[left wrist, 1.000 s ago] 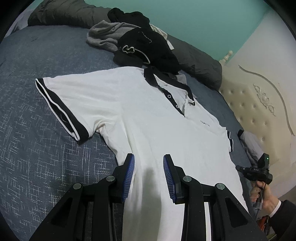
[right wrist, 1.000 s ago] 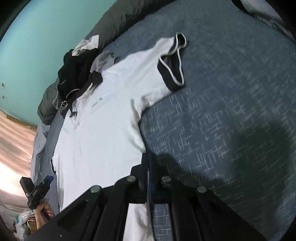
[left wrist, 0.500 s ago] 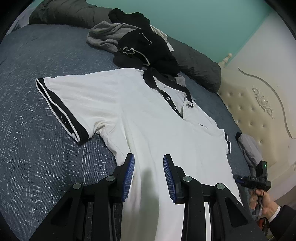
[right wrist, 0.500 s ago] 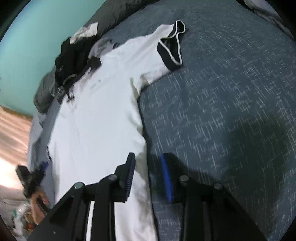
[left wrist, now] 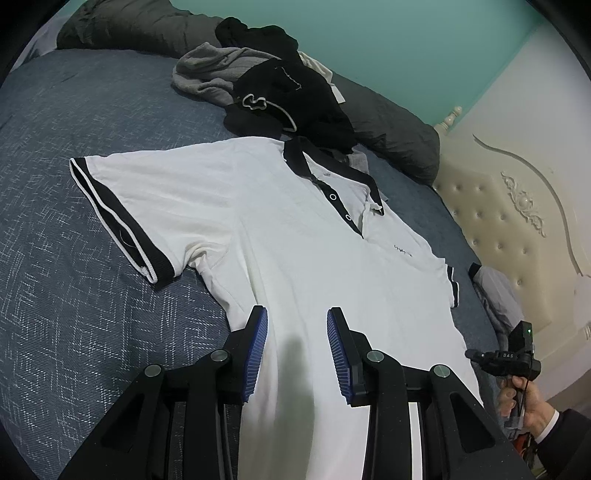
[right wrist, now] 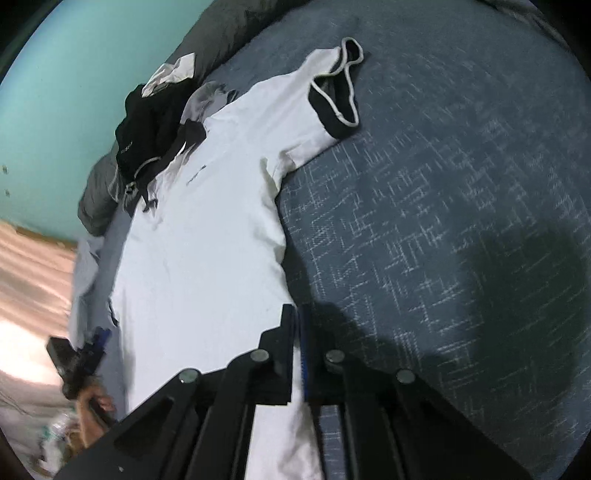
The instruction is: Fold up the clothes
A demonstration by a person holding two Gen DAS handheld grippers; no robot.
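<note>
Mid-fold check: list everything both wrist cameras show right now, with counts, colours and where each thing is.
polo shirt: one, white with black collar and sleeve bands, spread flat, front up, on the bed
clothes pile: several garments, black and grey, heaped just beyond the shirt's collar
bedcover: one, blue-grey with a pale pattern, under everything
bedding roll: one, dark grey, along the teal wall
headboard: one, cream, tufted, beyond the shirt's far sleeve
handheld device: one, black, by the far sleeve
hand: one, dark sleeve and white cuff, holding that device
left tool: black with blue pads, open, over the shirt's lower body
right tool: black with blue pads, shut, at the shirt's side edge
</note>
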